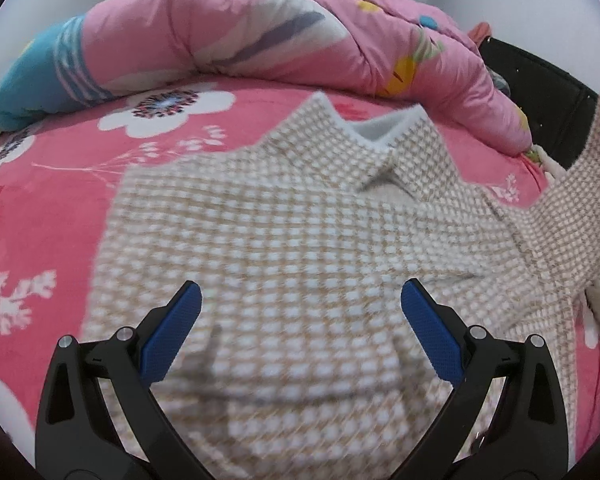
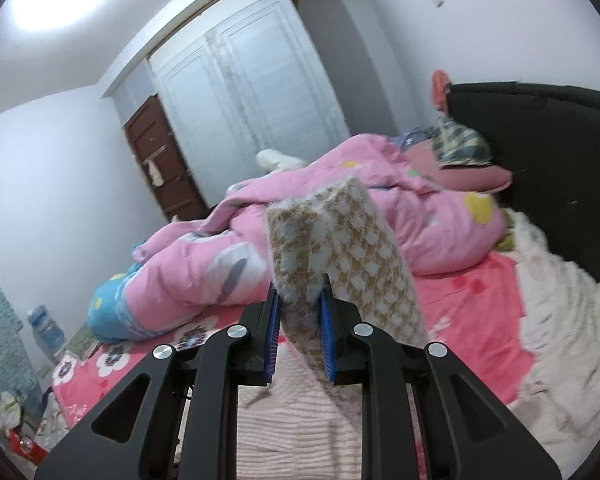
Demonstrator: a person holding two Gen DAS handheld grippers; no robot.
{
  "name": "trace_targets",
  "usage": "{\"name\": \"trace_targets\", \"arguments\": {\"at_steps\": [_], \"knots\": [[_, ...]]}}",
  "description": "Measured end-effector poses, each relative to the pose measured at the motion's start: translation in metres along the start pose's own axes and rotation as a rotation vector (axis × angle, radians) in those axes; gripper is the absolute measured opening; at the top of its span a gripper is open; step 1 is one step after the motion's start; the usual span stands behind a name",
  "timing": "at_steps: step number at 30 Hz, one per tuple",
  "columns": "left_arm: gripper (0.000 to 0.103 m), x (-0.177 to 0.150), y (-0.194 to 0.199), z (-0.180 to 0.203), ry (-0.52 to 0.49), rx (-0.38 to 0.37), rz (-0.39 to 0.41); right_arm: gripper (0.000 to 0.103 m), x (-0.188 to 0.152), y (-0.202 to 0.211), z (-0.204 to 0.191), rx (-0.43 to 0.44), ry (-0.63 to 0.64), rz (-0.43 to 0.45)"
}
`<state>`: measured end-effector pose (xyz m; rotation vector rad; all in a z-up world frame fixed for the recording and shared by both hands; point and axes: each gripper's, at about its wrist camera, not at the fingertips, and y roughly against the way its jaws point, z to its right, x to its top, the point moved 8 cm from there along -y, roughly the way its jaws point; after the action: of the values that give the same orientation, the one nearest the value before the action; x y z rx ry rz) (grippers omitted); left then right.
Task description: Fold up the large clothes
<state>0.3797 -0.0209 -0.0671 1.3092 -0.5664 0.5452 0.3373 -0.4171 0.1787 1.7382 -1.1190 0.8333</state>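
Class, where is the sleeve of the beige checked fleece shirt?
In the right wrist view, the sleeve is clamped in the right tongs, raised before the pink quilt.

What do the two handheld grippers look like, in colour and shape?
Both look alike. The left gripper and the right gripper each have two black plastic arms with cut-out openings, round silver pivot pins, and fingers faced with textured blue pads. No cables, markings or sleeves are visible.
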Motion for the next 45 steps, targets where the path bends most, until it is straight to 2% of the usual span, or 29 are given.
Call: {"name": "trace_targets", "arguments": {"at_steps": [7, 10, 13, 15, 16, 17, 18, 20, 22, 23, 25, 27, 30, 32, 35, 38, 39, 41, 43, 45], "knots": [[0.096, -0.013, 0.054, -0.045, 0.047, -0.035, 0.071, 0.018, -0.043, -0.044, -0.088, 0.070, 0.040, -0.045], [0.096, -0.028, 0.070, -0.065, 0.052, -0.049, 0.072, 0.018, -0.079, -0.073, -0.133, 0.087, 0.091, -0.087], [0.096, -0.044, 0.082, -0.082, 0.040, -0.058, 0.070, 0.018, -0.138, -0.112, -0.185, 0.101, 0.173, -0.175], [0.096, -0.054, 0.087, -0.094, 0.042, -0.076, 0.061, 0.021, -0.187, -0.144, -0.215, 0.109, 0.234, -0.276], [0.096, -0.058, 0.088, -0.098, 0.045, -0.082, 0.053, 0.028, -0.210, -0.157, -0.227, 0.122, 0.267, -0.343], [0.096, -0.062, 0.089, -0.102, 0.048, -0.089, 0.047, 0.036, -0.248, -0.178, -0.242, 0.154, 0.303, -0.462], [0.096, -0.065, 0.090, -0.106, 0.050, -0.096, 0.040, 0.049, -0.282, -0.193, -0.254, 0.189, 0.325, -0.577], [0.096, -0.070, 0.091, -0.113, 0.056, -0.105, 0.033, 0.050, -0.325, -0.210, -0.259, 0.216, 0.328, -0.722], [0.096, -0.069, 0.092, -0.114, 0.053, -0.121, 0.035, 0.050, -0.336, -0.213, -0.257, 0.242, 0.295, -0.761], [0.096, -0.066, 0.091, -0.113, 0.048, -0.126, 0.039, 0.051, -0.332, -0.210, -0.254, 0.264, 0.271, -0.758], [0.096, -0.061, 0.091, -0.109, 0.044, -0.145, 0.052, 0.066, -0.309, -0.200, -0.237, 0.293, 0.217, -0.724], [0.096, -0.048, 0.089, -0.102, 0.052, -0.173, 0.072, 0.071, -0.282, -0.189, -0.214, 0.289, 0.182, -0.668], [0.093, -0.028, 0.082, -0.087, 0.065, -0.221, 0.094, 0.072, -0.231, -0.172, -0.147, 0.199, 0.146, -0.563], [0.077, -0.015, 0.070, -0.075, 0.071, -0.248, 0.084, 0.072, -0.212, -0.162, -0.098, 0.116, 0.125, -0.519], [0.068, 0.005, 0.040, -0.058, 0.073, -0.263, 0.036, 0.072, -0.194, -0.153, -0.021, -0.003, 0.047, -0.490], [0.058, 0.018, -0.005, -0.048, 0.077, -0.245, -0.072, 0.072, -0.194, -0.146, 0.047, -0.086, -0.039, -0.496], [0.054, 0.021, -0.023, -0.048, 0.084, -0.216, -0.119, 0.072, -0.198, -0.143, 0.062, -0.102, -0.057, -0.503], [0.040, 0.024, -0.048, -0.051, 0.088, -0.154, -0.168, 0.072, -0.206, -0.142, 0.082, -0.114, -0.073, -0.512], [0.034, 0.027, -0.059, -0.050, 0.068, -0.112, -0.180, 0.072, -0.214, -0.144, 0.094, -0.123, -0.078, -0.519], [0.018, 0.030, -0.059, -0.045, 0.044, -0.101, -0.171, 0.072, -0.219, -0.146, 0.105, -0.121, -0.084, -0.527]]}}
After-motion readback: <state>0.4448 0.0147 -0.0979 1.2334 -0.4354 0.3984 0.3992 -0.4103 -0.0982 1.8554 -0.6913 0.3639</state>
